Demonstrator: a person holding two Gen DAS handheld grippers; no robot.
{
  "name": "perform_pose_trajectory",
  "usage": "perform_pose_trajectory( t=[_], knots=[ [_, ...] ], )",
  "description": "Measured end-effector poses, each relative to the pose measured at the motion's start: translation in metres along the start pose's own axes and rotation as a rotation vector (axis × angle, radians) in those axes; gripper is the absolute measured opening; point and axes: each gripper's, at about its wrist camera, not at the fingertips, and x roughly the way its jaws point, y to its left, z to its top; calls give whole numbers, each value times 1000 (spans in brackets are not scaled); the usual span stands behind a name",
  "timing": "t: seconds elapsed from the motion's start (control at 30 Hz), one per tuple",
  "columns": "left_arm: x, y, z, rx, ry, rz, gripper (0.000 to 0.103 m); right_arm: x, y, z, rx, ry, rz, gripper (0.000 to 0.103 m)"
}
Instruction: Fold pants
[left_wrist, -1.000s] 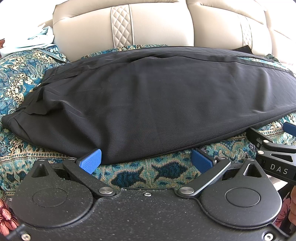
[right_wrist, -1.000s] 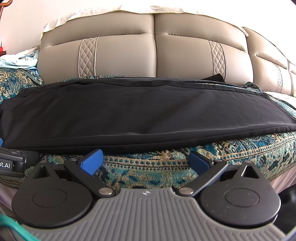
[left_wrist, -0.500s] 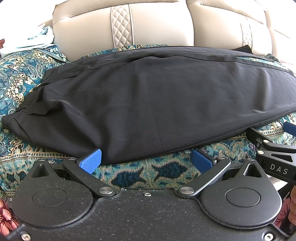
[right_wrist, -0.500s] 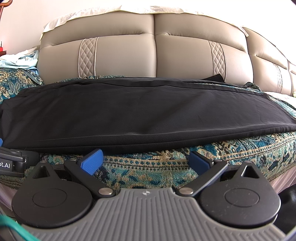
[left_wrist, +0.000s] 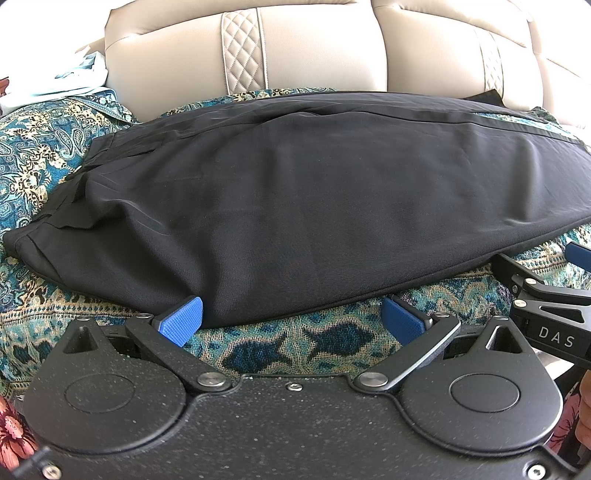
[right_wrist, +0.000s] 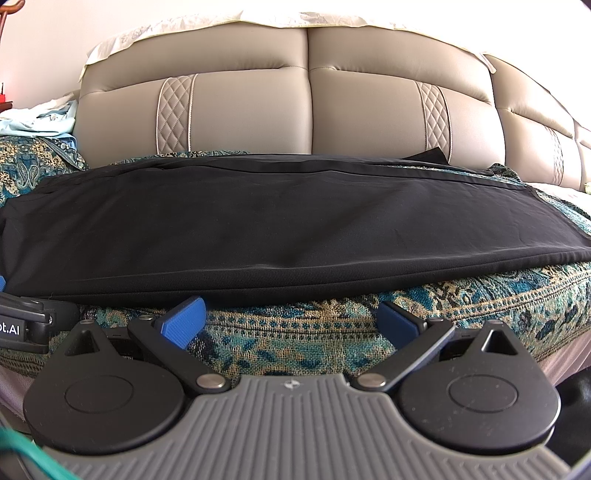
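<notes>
Beige padded headboard (right_wrist: 310, 110) is standing beyond both tools. Teal paisley bedspread (left_wrist: 280, 343) is covering the bed under them. Black pants (left_wrist: 295, 206) are lying flat along the bedspread, just ahead of both tools, waistband end off to the left. Left tool (left_wrist: 291, 319) is sitting with jaws spread wide, its left blue pad (left_wrist: 181, 317) touching the pants' near edge. Right tool (right_wrist: 291, 321) is likewise gaping, gripping nothing, its pads just short of the hem.

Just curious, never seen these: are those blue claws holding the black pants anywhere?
Nothing is held. Left gripper and right gripper are both open at the near edge of the pants.
</notes>
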Motion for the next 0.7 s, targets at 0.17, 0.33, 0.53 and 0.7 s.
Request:
perform_pose_trajectory(
  t=[0.17,0.33,0.53,0.7],
  knots=[
    [0,0,0,-1,1,1,103,0,0,0,0,0,0,103],
    [0,0,0,-1,4,0,103,0,1,-2,-2,-2,0,103],
    [4,1,3,1,22,-3,103,2,-2,4,-9,35,3,103],
    [10,5,12,30,64,-29,103,9,-4,14,-9,83,12,103]
  ],
)
